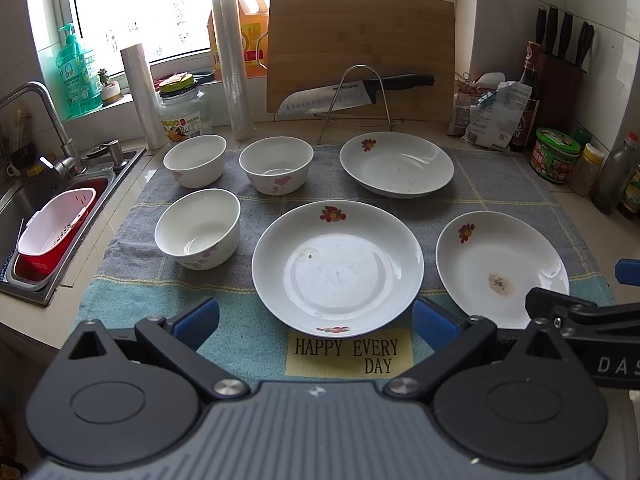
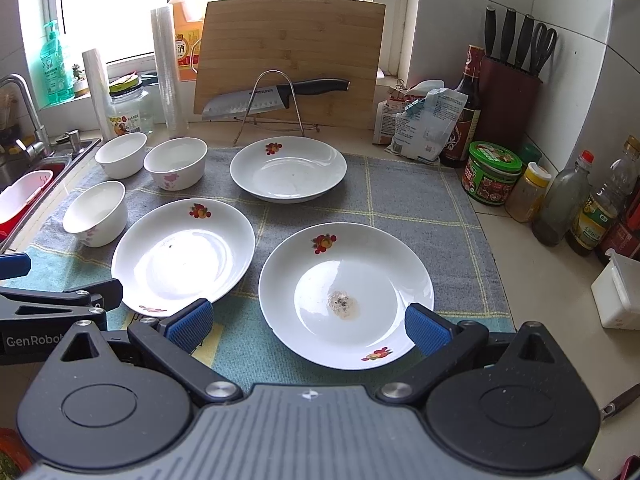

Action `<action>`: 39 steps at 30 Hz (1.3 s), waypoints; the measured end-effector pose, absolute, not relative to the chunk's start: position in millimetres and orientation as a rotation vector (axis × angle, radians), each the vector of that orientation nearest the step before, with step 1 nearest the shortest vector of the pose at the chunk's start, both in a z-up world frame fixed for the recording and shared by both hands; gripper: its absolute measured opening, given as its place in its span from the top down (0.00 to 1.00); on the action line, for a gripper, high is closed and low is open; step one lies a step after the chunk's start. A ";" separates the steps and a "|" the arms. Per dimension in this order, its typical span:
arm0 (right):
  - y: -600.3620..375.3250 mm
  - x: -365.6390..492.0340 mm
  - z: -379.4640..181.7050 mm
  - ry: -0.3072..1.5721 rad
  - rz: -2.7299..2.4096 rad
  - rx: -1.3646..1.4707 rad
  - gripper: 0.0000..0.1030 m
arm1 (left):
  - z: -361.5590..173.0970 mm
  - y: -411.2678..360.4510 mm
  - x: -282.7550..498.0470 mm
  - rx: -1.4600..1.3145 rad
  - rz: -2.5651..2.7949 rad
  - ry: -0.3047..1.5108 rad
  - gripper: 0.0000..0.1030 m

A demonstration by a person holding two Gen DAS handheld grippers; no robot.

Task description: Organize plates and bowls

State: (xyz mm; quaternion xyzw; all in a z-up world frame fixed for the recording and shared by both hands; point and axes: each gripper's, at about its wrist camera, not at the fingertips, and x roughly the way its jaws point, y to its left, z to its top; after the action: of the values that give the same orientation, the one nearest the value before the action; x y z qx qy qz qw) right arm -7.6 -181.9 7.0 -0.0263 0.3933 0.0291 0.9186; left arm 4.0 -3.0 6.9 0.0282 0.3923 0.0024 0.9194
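**A:** so what's laid out on the counter [image 2: 532, 280] right now?

**B:** three white bowls and three white plates, all sitting on a grey and teal towel [image 1: 500, 184]. Bowls are on the left: two at the back, back-left bowl [image 1: 195, 161] and back-right bowl [image 1: 276, 170] side by side, and the front bowl [image 1: 198, 234] nearer the camera. None stacked, all upright.

**A:** and the plates?

**B:** spread out to the right of the bowls. Back plate [image 1: 397, 164] sits in front of the cutting board [image 1: 360, 48], middle plate [image 1: 338, 262] is near the front centre, and the right plate [image 2: 346, 294] has a brownish stain in it. The front two are just beside each other, not overlapping.

**A:** grippers doing anything?

**B:** nope. Left gripper [image 1: 316, 320] hangs over the near edge of the middle plate with its blue fingers [image 1: 196, 318] spread wide, gripping nothing. Right gripper [image 2: 308, 326] is the same, fingers apart on either side of the stained plate's near rim, and I can't tell if they touch it.

**A:** sink?

**B:** sink [image 1: 48, 216] is off to the left.
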 end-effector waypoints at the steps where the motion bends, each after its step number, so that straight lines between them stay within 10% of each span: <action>1: -182.3 -7.8 6.6 0.805 0.064 -0.055 0.00 | 6.6 -3.5 4.0 0.060 0.004 0.804 0.01; 39: -245.8 4.4 -103.8 0.852 0.156 -0.094 0.00 | -18.2 -20.6 21.9 -0.083 -0.259 0.805 0.01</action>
State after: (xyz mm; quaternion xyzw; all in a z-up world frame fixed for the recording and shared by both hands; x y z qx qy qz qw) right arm 4.4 -245.8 -103.8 -0.0455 0.4125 0.0756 0.9067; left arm 21.9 -20.6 -18.2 -0.0405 0.3906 -0.1256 0.9111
